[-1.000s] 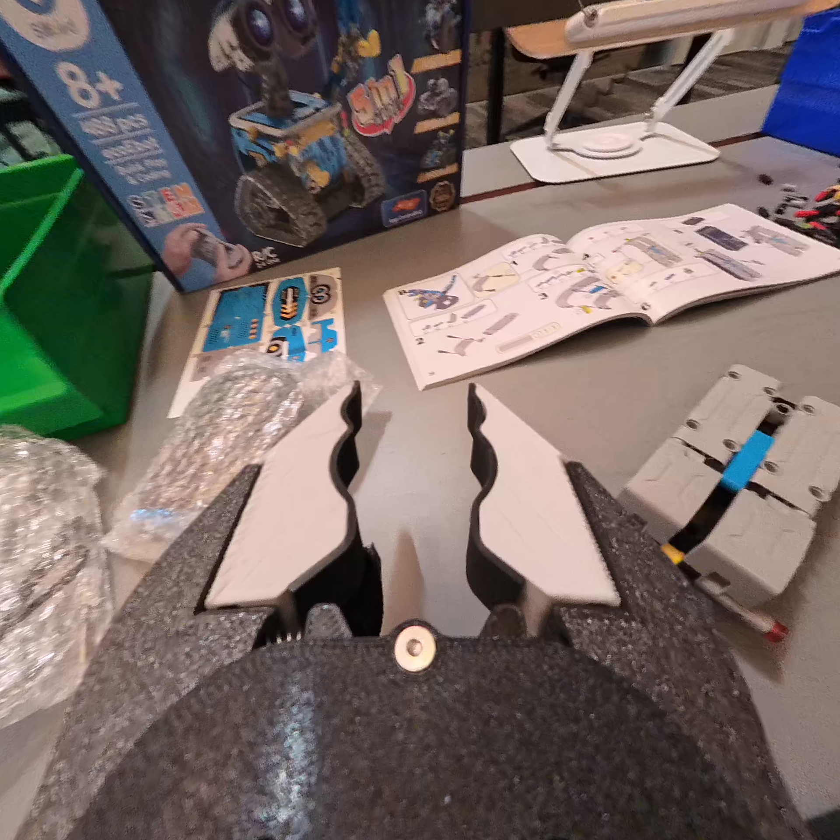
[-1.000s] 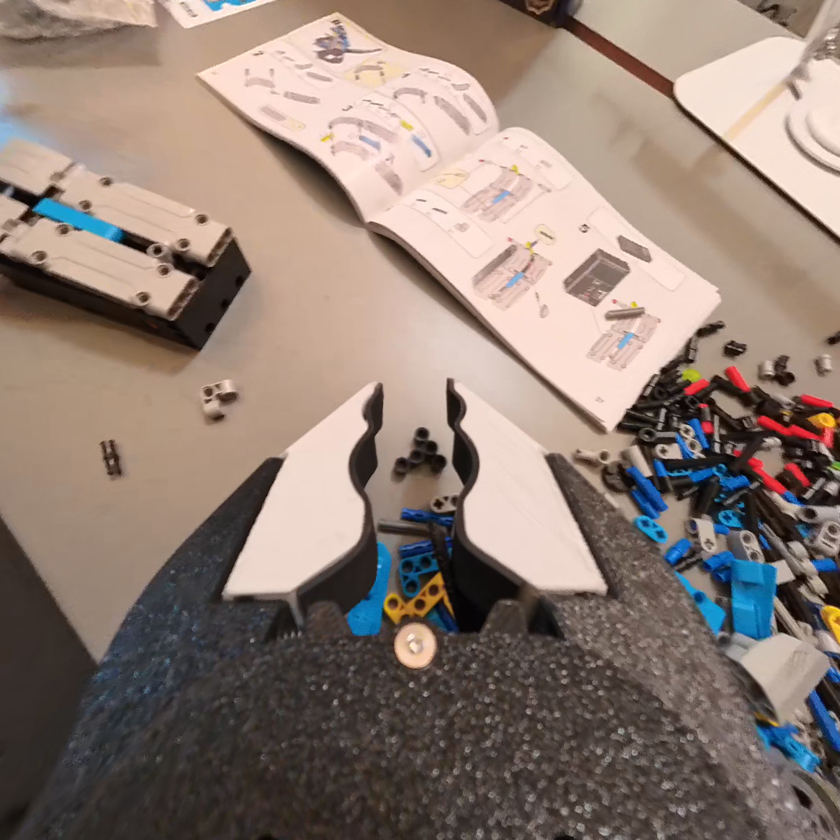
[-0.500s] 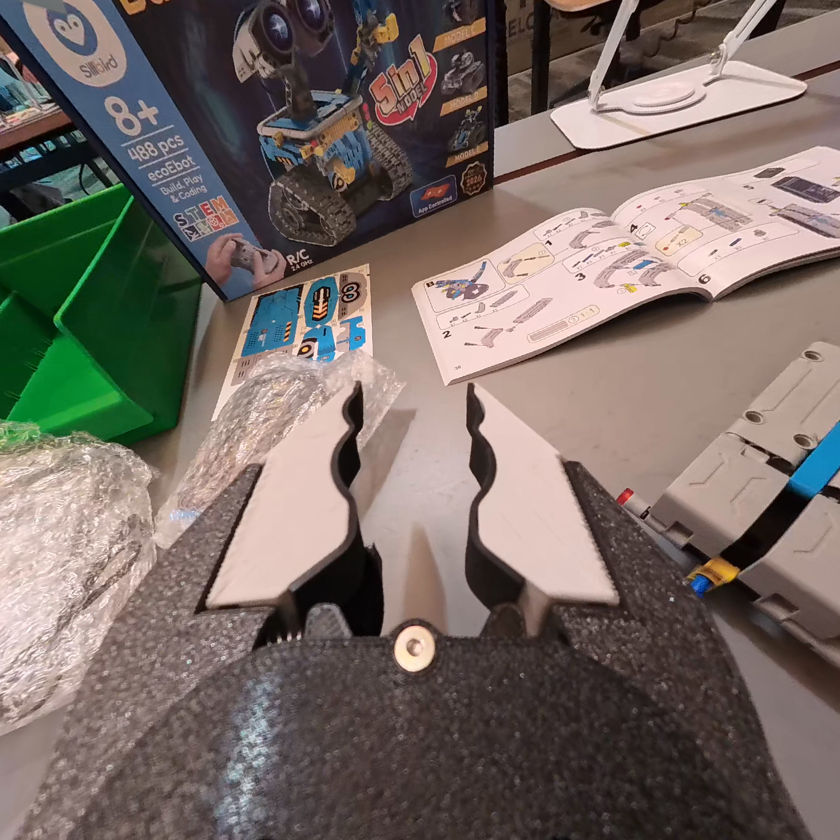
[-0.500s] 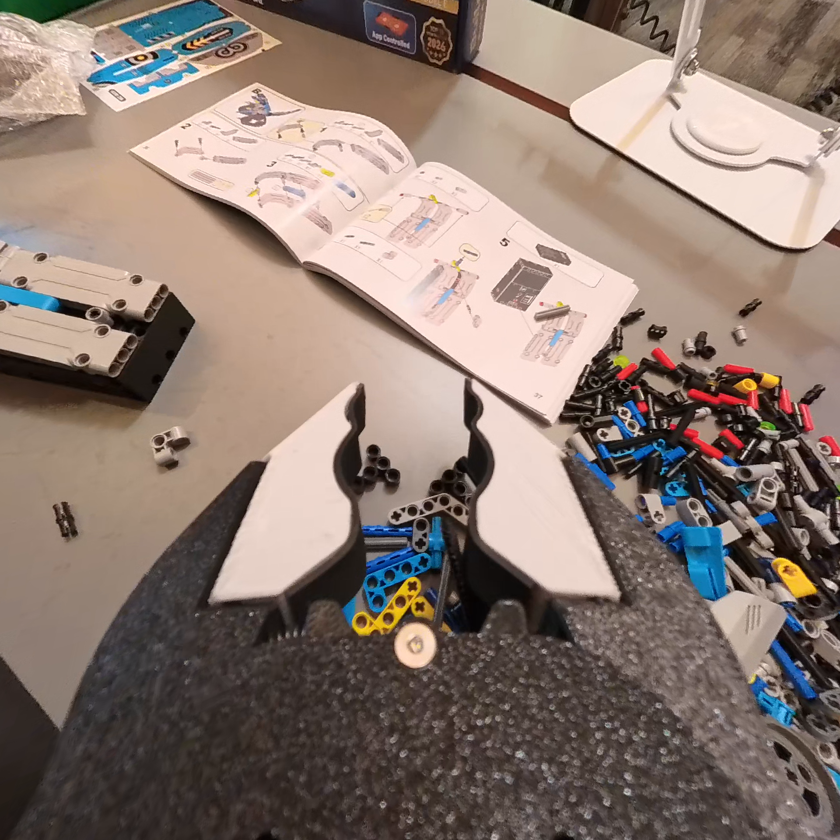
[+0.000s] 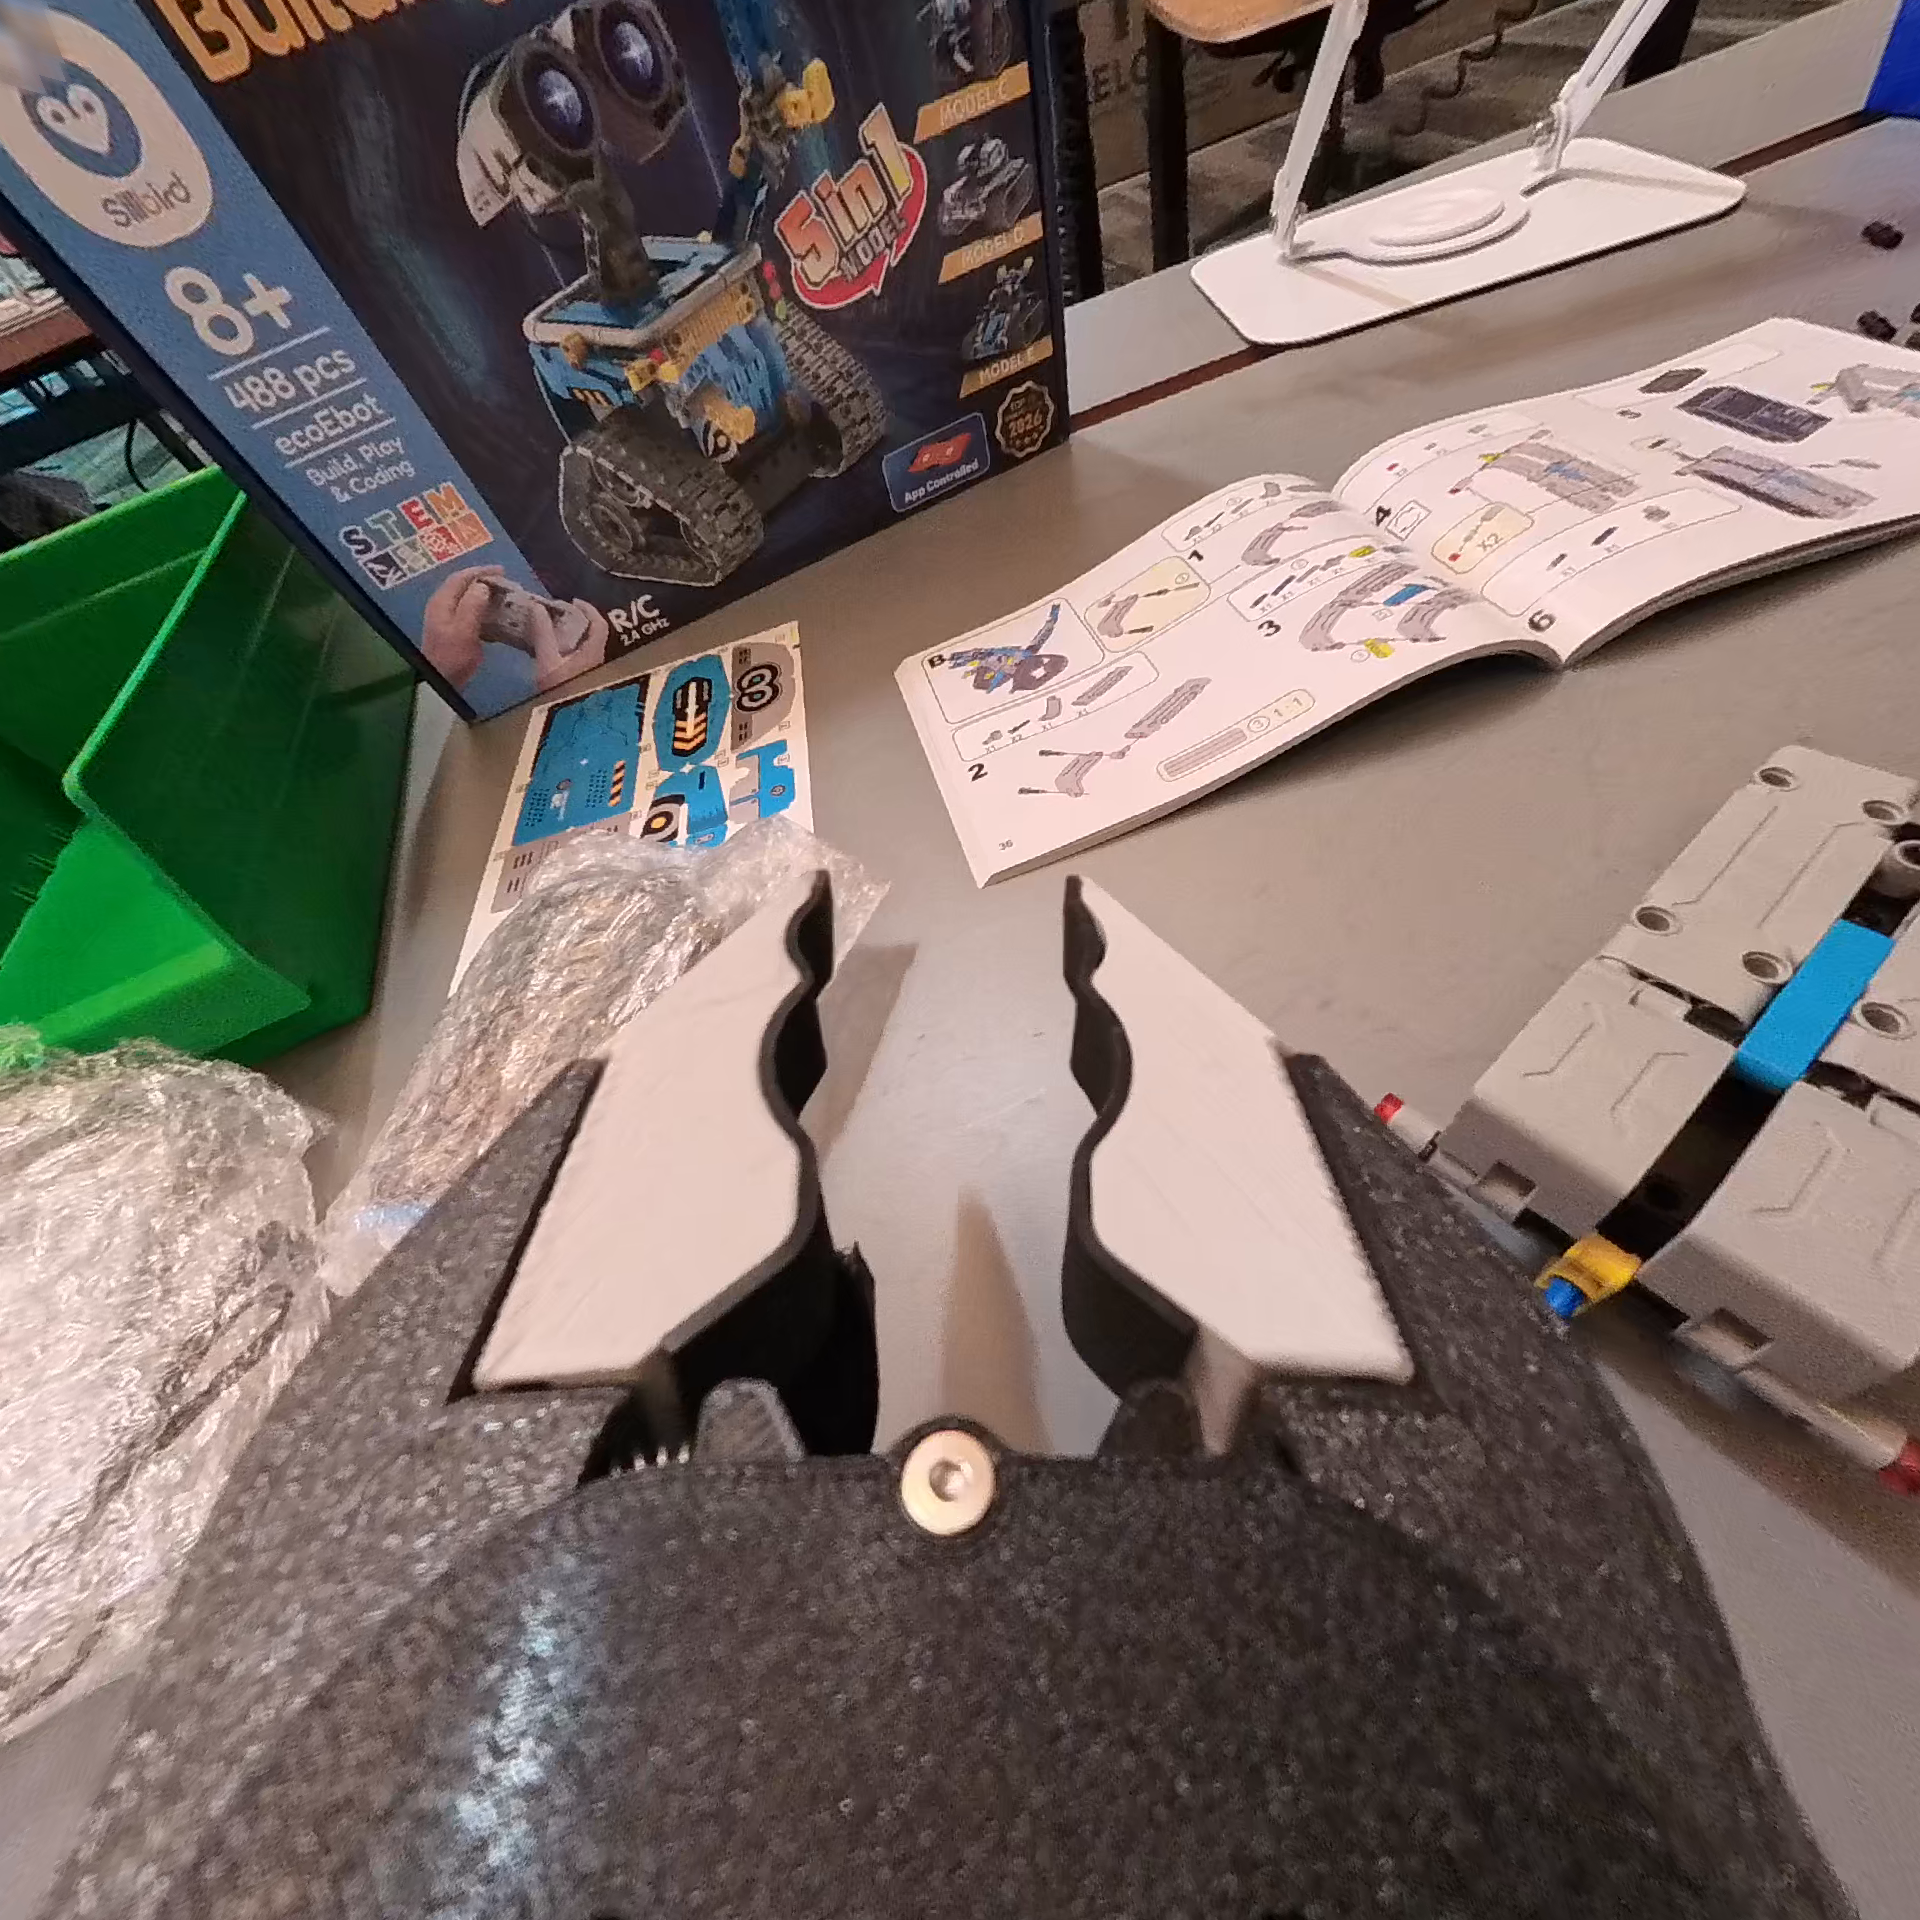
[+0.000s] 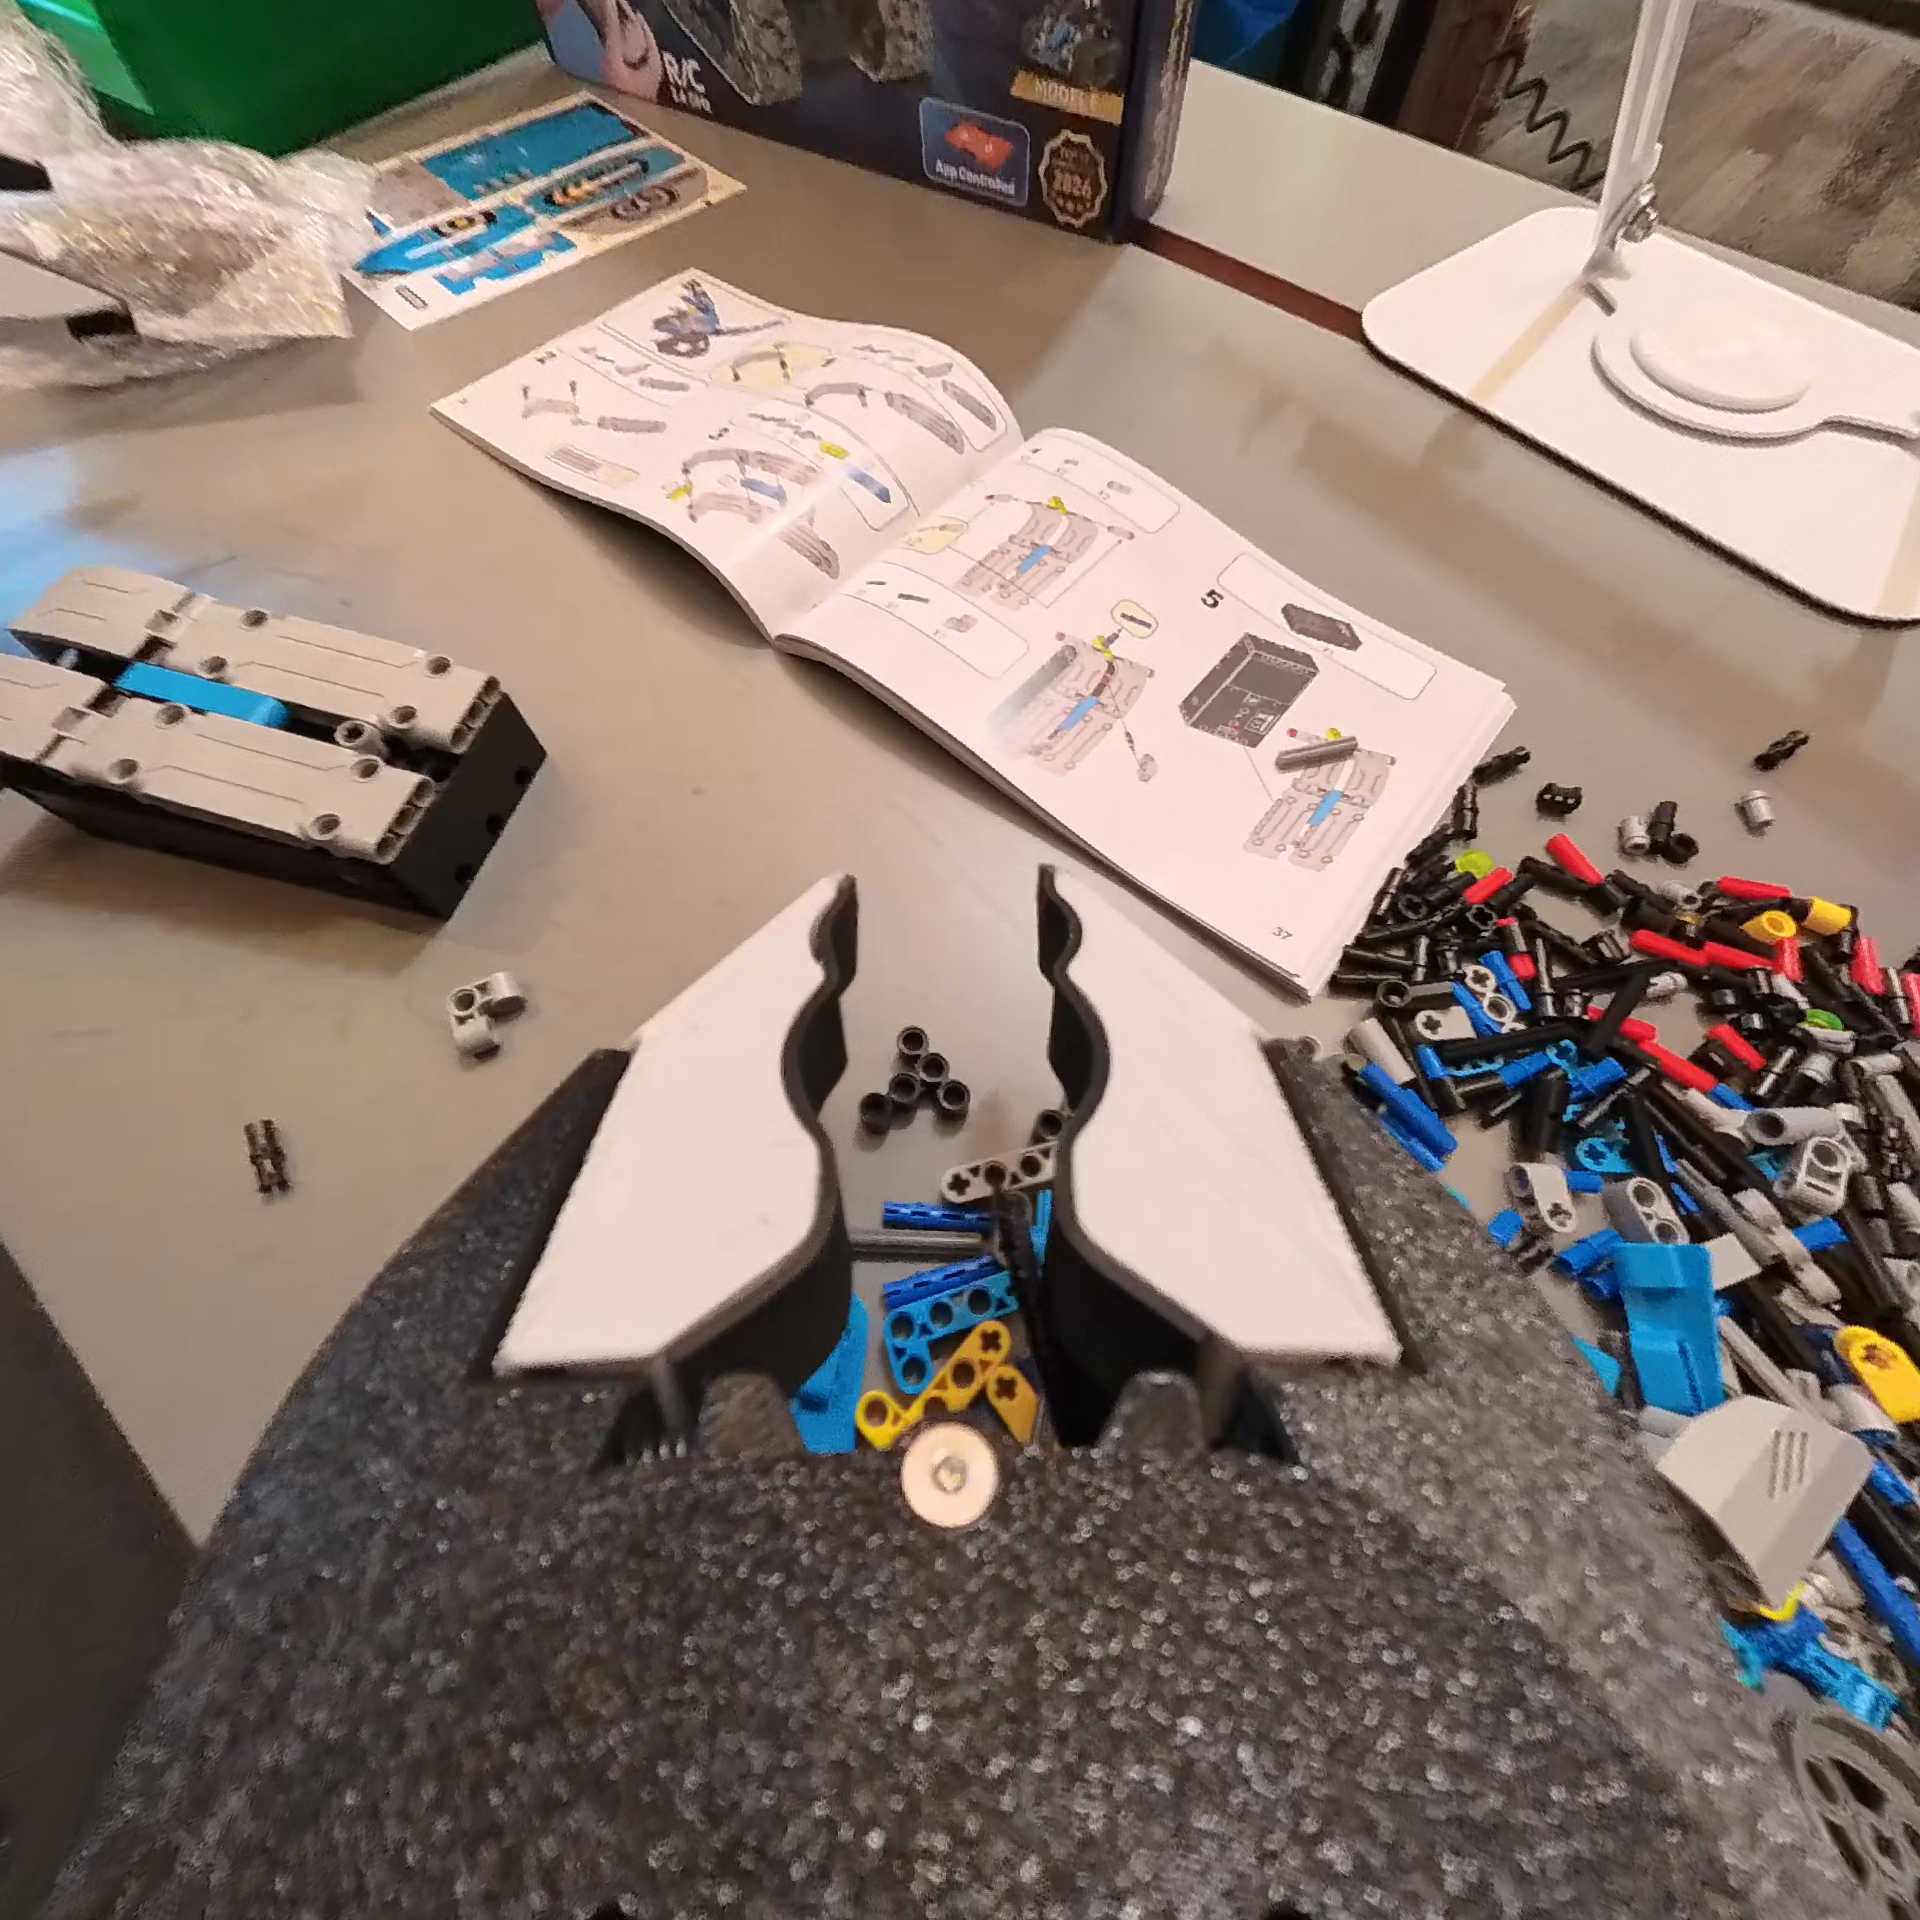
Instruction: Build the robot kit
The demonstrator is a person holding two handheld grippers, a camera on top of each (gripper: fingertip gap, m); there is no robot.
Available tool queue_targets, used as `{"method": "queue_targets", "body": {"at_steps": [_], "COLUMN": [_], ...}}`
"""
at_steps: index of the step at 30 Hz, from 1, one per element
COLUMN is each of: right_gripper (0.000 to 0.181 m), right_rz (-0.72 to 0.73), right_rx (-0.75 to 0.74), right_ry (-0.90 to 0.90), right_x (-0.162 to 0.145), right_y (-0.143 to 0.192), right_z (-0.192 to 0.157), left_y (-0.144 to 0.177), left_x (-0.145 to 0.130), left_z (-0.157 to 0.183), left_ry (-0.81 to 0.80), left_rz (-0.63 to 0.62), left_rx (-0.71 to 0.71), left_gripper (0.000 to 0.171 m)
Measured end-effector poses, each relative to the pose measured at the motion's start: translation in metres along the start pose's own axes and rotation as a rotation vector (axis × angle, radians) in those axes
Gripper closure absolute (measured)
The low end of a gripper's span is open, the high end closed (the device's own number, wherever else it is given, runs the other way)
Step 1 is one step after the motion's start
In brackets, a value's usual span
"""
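Note:
My left gripper [image 5: 948, 896] is open and empty above bare grey table, with a plastic bag of parts [image 5: 582, 997] at its left finger. A grey, black and blue brick assembly [image 5: 1745, 1049] lies to its right; it also shows in the right wrist view [image 6: 260, 727]. My right gripper [image 6: 948, 891] is open and empty over the left edge of a pile of small building parts [image 6: 1662, 1091]. A black cluster piece [image 6: 920, 1081] and blue and yellow beams [image 6: 945, 1340] lie between its fingers on the table.
An open instruction booklet [image 5: 1403, 592] [image 6: 935, 582] lies mid-table. A toy box [image 5: 582, 312] stands behind a sticker sheet [image 5: 665, 769]. A green bin [image 5: 156, 779] is at left, a bubble-wrap bag [image 5: 114, 1299] near it. A white lamp base [image 6: 1683, 416] is at the far right. Two loose small pieces [image 6: 483, 1008] lie near the table's front edge. About 30 cm separates my left fingertips from my right.
The left gripper has drawn back and turned left, so the brick assembly slid to the right edge. The right gripper has pulled back and lifted, widened slightly, showing more of the pile and booklet.

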State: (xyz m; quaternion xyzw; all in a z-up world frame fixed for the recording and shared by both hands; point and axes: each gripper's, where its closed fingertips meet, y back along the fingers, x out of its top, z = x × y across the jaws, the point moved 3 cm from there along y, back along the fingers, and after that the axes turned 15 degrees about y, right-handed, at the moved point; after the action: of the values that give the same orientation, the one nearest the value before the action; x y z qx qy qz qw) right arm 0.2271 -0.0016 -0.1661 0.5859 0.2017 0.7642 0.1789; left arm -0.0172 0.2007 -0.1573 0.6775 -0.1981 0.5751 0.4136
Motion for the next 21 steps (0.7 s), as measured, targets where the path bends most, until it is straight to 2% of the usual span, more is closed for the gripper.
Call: {"method": "queue_targets", "body": {"at_steps": [8, 12, 21], "right_gripper": [0.150, 0.150, 0.150], "right_rz": [0.061, 0.039, 0.005], "right_rx": [0.053, 0.034, 0.035], "right_ry": [-0.070, -0.038, -0.001], "right_x": [0.007, 0.006, 0.003], "right_y": [0.009, 0.008, 0.004], "right_z": [-0.003, -0.005, -0.010], "left_y": [0.011, 0.015, 0.015], "left_x": [0.009, 0.009, 0.007], "left_z": [-0.003, -0.006, -0.002], "left_ry": [0.062, 0.133, 0.123], "left_rz": [0.077, 0.077, 0.062], "left_rx": [-0.027, -0.057, -0.076], "left_gripper": [0.128, 0.128, 0.127]}}
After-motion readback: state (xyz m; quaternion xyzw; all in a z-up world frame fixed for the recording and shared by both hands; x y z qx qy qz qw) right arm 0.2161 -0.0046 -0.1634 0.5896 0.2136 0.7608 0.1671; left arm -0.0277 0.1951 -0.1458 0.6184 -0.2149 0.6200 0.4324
